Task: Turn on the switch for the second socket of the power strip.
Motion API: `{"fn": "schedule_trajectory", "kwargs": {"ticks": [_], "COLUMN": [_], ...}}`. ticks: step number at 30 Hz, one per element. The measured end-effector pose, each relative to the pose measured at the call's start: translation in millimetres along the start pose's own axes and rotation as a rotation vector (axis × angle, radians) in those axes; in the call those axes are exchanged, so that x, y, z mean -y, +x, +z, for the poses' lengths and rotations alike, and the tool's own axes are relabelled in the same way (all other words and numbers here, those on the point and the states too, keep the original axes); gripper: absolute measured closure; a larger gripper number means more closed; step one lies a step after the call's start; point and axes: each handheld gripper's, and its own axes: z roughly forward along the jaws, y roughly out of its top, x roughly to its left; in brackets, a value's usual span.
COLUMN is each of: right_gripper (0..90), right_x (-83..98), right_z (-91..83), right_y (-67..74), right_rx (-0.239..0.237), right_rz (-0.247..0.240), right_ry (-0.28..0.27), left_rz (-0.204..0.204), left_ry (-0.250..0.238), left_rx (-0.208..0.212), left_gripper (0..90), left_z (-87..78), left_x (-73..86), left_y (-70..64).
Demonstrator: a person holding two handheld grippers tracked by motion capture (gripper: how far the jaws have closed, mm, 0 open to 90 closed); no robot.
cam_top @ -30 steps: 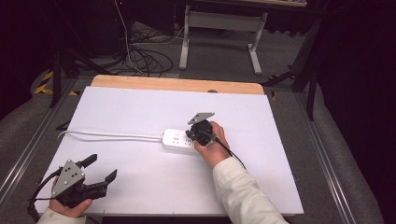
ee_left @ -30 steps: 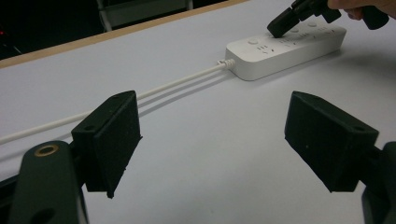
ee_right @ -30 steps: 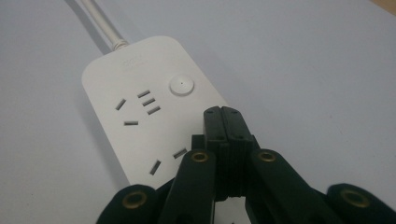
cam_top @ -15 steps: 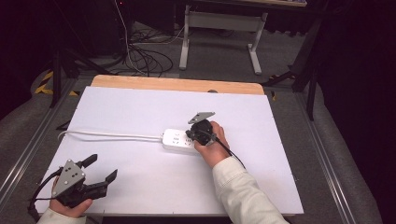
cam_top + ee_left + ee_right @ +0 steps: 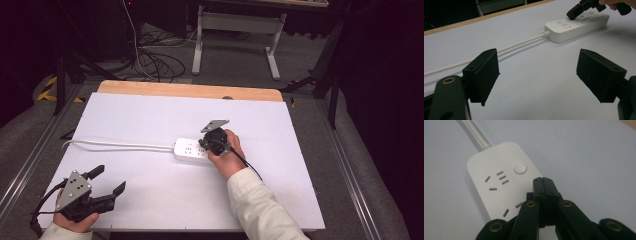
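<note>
Two grippers are at work: the right gripper (image 5: pixel 204 142), jaws clenched together on nothing, hovers over the white power strip (image 5: pixel 499 180) at table centre, seemingly about to press its round switch button (image 5: pixel 520 168), which lies at eleven o'clock from the tips. Whether the tips touch the strip is unclear. The left gripper (image 5: pixel 107 181) rests released at seven o'clock, well apart.
</note>
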Motion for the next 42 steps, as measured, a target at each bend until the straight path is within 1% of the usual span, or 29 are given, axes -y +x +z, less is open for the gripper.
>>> {"fn": "schedule_trajectory", "kwargs": {"ticks": [2,3,4,5,6,7,8,9,11,12,13,14,15,17,18,20,21,24,28,30,31,32,33,35,36,39,42], "right_gripper": [90.0,90.0,90.0,90.0,90.0,90.0,90.0,90.0,90.0,90.0,89.9,89.9,89.1,88.9,88.7,88.4,88.1,88.0,86.4,82.9,79.7,79.7,70.1,57.4,52.6,44.4,38.9], "right_x": [-0.5,-1.8,-3.1,-4.2,-7.5,-7.5,-9.1,-11.6,-12.9,-12.9,-13.5,-13.5,-13.8,-14.0,-14.5,-14.9,-16.3,-18.4,-18.1,-17.8,-17.9,-17.9,-18.5,-19.0,-18.9,-18.2,-17.0], "right_z": [-0.2,-1.9,-3.8,-6.3,-13.4,-13.4,-16.5,-22.1,-28.0,-28.0,-33.7,-33.7,-38.6,-40.8,-45.1,-47.2,-51.1,-56.1,-57.8,-58.3,-58.9,-58.9,-60.6,-63.3,-64.9,-72.1,-82.3], "right_y": [-0.2,0.1,1.2,1.8,2.4,2.4,3.2,3.9,4.0,4.0,4.2,4.2,4.6,4.6,4.5,4.4,5.0,6.3,5.4,4.6,4.7,4.7,5.4,7.0,7.7,9.4,11.4], "right_rx": [-0.002,-0.006,0.005,0.002,-0.008,-0.008,-0.016,-0.025,-0.026,-0.026,-0.031,-0.031,-0.030,-0.029,-0.031,-0.032,-0.036,-0.035,-0.037,-0.039,-0.043,-0.043,-0.048,-0.039,-0.031,-0.030,-0.025], "right_rz": [0.000,-0.010,-0.030,-0.034,-0.027,-0.027,-0.020,-0.026,-0.027,-0.027,-0.022,-0.022,-0.021,-0.023,-0.022,-0.021,-0.021,-0.031,-0.024,-0.021,-0.020,-0.020,-0.023,-0.032,-0.034,-0.036,-0.040], "right_ry": [-0.001,-0.010,-0.010,-0.036,-0.072,-0.072,-0.083,-0.093,-0.102,-0.102,-0.113,-0.113,-0.122,-0.126,-0.137,-0.142,-0.149,-0.158,-0.158,-0.162,-0.167,-0.167,-0.180,-0.189,-0.194,-0.206,-0.229], "left_rz": [0.005,0.001,0.001,0.002,0.002,0.000,0.002,0.002,0.001,0.002,0.001,0.001,0.000,0.002,0.001,0.001,0.001,0.002,0.001,0.000,0.000,0.000,0.001,0.001,0.001,0.003,0.002], "left_ry": [-0.002,-0.002,-0.001,0.000,0.001,0.001,0.000,0.000,0.001,0.001,0.001,0.001,0.001,0.002,0.002,0.003,0.004,0.005,0.004,0.003,0.003,0.003,0.003,0.003,0.002,0.004,0.000], "left_rx": [-0.001,0.001,0.001,0.001,0.000,0.000,-0.001,-0.001,0.001,0.001,0.001,0.001,0.000,-0.002,0.000,0.000,0.000,0.000,-0.001,-0.001,-0.001,-0.001,-0.002,-0.001,0.000,-0.002,-0.003], "left_gripper": [18.4,18.4,18.4,18.4,18.4,18.4,18.4,18.4,18.4,18.4,18.4,18.4,18.4,18.4,18.4,18.4,18.4,18.4,18.4,18.4,18.4,18.4,18.4,18.4,18.4,18.4,18.4], "left_z": [0.0,0.0,-0.1,-0.1,0.0,0.2,0.4,0.3,0.3,0.1,0.0,0.0,0.2,0.4,0.5,0.6,0.8,1.0,0.8,0.6,0.5,0.5,0.5,0.6,0.5,0.7,0.4], "left_x": [-0.2,-0.2,-0.3,-0.4,-0.4,-0.4,-0.4,-0.5,-0.4,-0.4,-0.4,-0.4,-0.3,-0.4,-0.4,-0.5,-0.5,-0.6,-0.4,-0.3,-0.3,-0.3,-0.3,-0.5,-0.6,-0.3,-0.6], "left_y": [0.0,-0.2,0.0,0.1,0.1,0.0,0.0,-0.1,-0.2,0.0,0.1,0.1,0.0,0.0,0.0,-0.1,0.0,-0.1,0.0,0.1,0.2,0.2,0.3,0.2,0.2,-0.1,-0.2]}}
